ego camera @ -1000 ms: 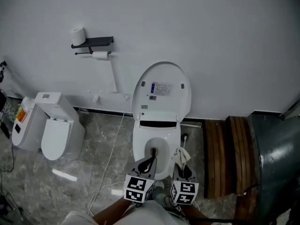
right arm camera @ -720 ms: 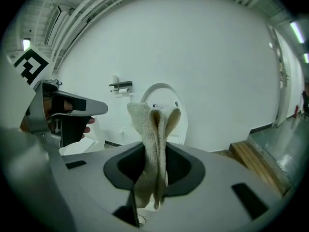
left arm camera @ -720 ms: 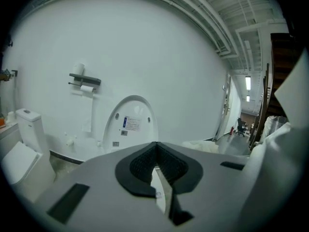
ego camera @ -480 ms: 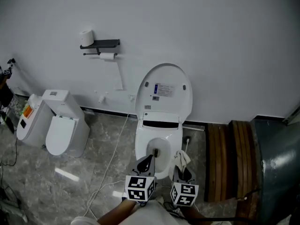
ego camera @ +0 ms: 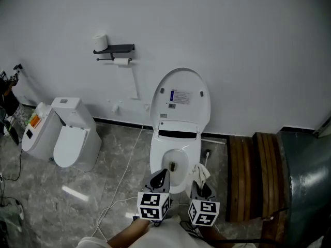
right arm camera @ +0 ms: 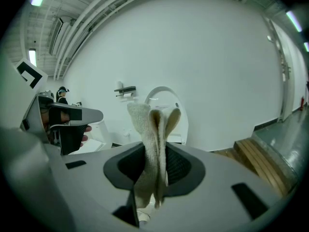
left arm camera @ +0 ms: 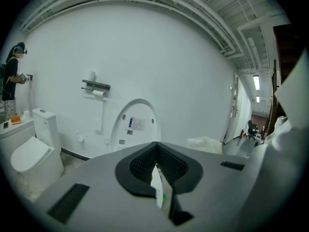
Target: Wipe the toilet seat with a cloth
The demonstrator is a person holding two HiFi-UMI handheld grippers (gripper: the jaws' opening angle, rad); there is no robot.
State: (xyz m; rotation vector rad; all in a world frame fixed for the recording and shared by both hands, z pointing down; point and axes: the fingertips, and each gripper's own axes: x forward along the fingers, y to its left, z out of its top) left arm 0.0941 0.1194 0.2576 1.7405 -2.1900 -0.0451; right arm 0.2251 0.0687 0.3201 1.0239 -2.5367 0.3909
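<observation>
Two grippers were held out low in front of a white toilet [ego camera: 156, 175]. The left gripper [ego camera: 162, 176] had its jaws shut tight together, tip to tip, and it held nothing (its own view showed the black pads [left arm camera: 145, 162] meeting in a point). The right gripper [ego camera: 202, 186] had its jaws closed on a cloth [ego camera: 199, 171]. The cloth was pale and fuzzy, and it was folded up. It stood up out of the jaws and also hung a little way below them in the right gripper view. Neither gripper touched the toilet, and the cloth was up in the air, not on the seat. The toilet seat [ego camera: 158, 160] lay down flat around the bowl, just past the two grippers. The lid [ego camera: 181, 87] stood up against the white wall [ego camera: 232, 45], with a sticker on it. A second toilet [ego camera: 72, 141] sat well off to the left on the grey floor [ego camera: 119, 154]. A paper roll holder [ego camera: 115, 49] was fixed on the wall above and between the two toilets. Some wooden slats [ego camera: 253, 169] lay on the right side.
</observation>
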